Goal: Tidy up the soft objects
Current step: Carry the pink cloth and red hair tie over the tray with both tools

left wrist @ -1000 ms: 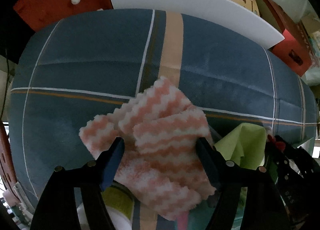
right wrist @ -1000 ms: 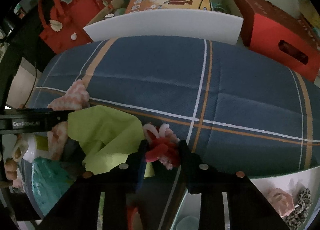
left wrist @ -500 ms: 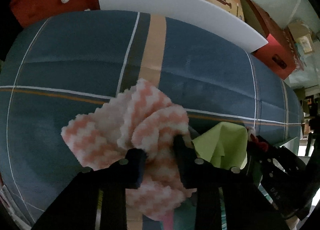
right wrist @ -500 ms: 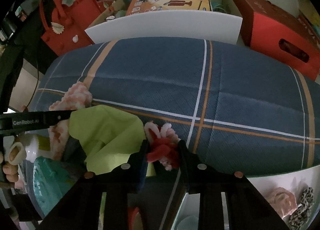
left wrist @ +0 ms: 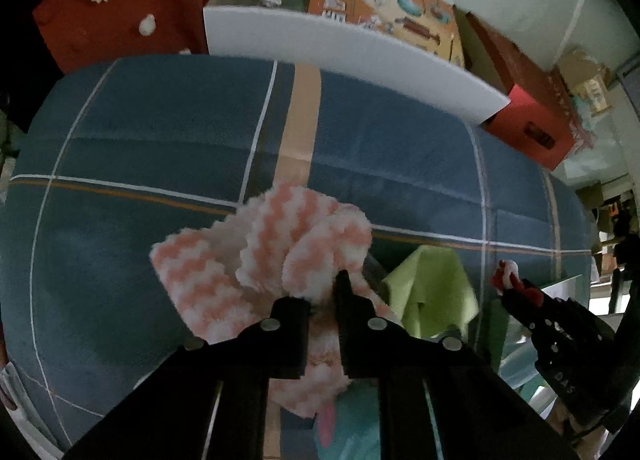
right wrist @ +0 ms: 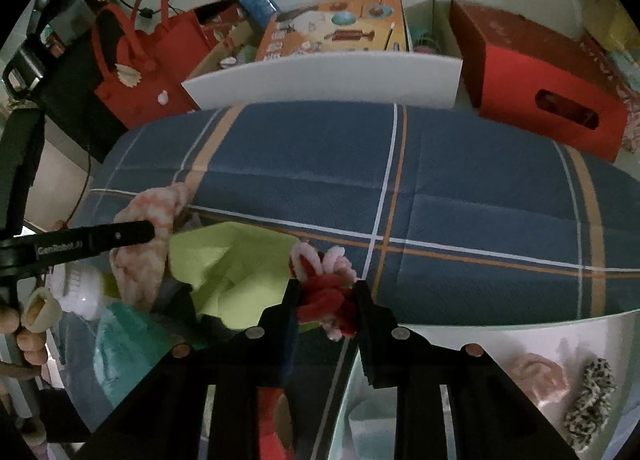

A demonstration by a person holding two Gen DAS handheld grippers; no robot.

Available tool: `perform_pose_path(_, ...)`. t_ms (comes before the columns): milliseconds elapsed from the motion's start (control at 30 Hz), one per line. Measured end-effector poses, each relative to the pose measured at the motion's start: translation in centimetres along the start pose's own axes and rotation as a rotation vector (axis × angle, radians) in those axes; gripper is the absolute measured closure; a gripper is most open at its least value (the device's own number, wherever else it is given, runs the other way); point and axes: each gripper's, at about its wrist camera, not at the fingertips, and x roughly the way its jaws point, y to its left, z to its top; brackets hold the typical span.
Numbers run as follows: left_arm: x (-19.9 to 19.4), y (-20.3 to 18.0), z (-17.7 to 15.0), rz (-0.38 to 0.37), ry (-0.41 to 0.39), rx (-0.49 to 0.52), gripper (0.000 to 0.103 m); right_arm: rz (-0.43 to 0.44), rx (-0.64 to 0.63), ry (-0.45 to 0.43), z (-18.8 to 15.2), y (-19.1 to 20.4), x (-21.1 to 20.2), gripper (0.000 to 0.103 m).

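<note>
Towel (left wrist: 264, 256) pinched in left jaws, chenille toy (right wrist: 326, 292) clamped in right; best lifted slowly, clear of green cloth (right wrist: 236, 264).

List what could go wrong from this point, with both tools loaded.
1. The left tool pinches only a bunched fold of the pink-and-white cloth; most of it hangs free and could slip out or snag.
2. The lime green cloth lies right beside the right tool, which grips the red and pink pipe-cleaner piece; its fuzzy ends might drag that cloth along.
</note>
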Motion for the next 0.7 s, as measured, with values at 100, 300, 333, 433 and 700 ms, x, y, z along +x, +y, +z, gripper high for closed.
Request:
perform_pose_path(100, -2.0, -0.1, -0.5, 0.000, -0.037, 0.001, 0.091, -0.003, -0.003, -0.016, -0.2, 0.2, -1.5, 0.076)
perform_pose_path(300, -5.8, -0.3, -1.3, -0.005, -0.108, -0.016, 0.091, -0.013, -0.002, -0.050, -0.6, 0.6, -4.9, 0.076)
perform_pose_path(333, -5.8, -1.0, -1.0, -0.005, -0.119, -0.019, 0.091, -0.016, -0.003, -0.055, -0.7, 0.7, -5.4, 0.076)
perform_pose_path(433, -7.5, -1.1, -1.2, -0.007, -0.158, -0.024, 0.091, -0.024, -0.009, -0.072, -1.0, 0.8, -7.1, 0.076)
perform_pose_path(700, -11.7, -2.8, -2.7, -0.005, -0.217, -0.021, 0.091, -0.025, 0.014, -0.106, -2.5, 0.1, -11.1, 0.076)
